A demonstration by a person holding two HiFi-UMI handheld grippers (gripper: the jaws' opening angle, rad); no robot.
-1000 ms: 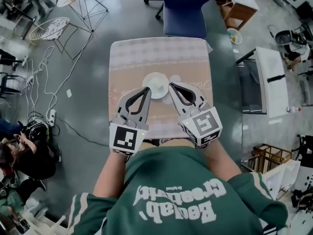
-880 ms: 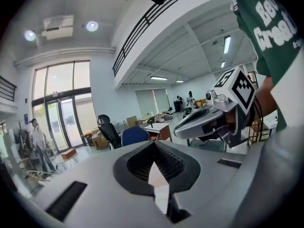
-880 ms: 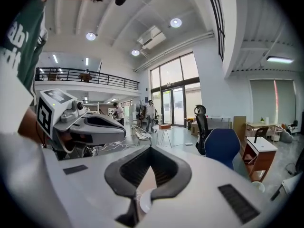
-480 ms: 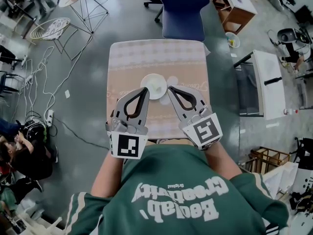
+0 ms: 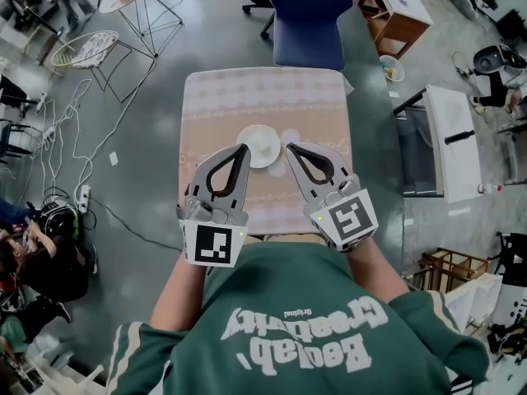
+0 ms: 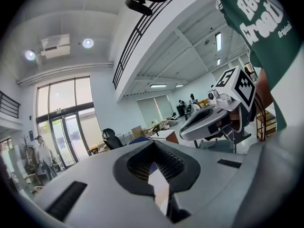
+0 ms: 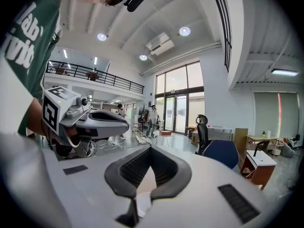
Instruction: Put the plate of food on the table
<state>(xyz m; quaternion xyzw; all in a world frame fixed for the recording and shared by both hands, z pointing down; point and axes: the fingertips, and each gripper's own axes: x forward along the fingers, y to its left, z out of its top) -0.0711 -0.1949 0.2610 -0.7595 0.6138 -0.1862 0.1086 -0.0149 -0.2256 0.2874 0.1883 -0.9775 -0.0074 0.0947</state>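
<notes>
A white round plate point(image 5: 261, 146) with pale food sits in the middle of the small square table point(image 5: 222, 97), on its patterned tan cloth. My left gripper point(image 5: 244, 149) hovers just left of the plate's near edge, jaws shut and empty. My right gripper point(image 5: 290, 147) hovers just right of the plate, its jaws also shut with nothing between them. Both point away from me across the table. Each gripper view looks level across the room. The right gripper point(image 6: 183, 134) shows in the left gripper view and the left gripper point(image 7: 127, 123) in the right gripper view.
A blue chair point(image 5: 309, 15) stands at the table's far side. Wire side tables point(image 5: 82, 52) and floor cables point(image 5: 70, 142) lie to the left, where a person point(image 5: 33, 262) sits. A white desk point(image 5: 454, 138) and a wooden cabinet point(image 5: 401, 6) stand to the right.
Both grippers have lifted slightly and drawn a little back from the plate's edges. The left one has rolled so its marker cube faces up more squarely. The plate has stayed put.
</notes>
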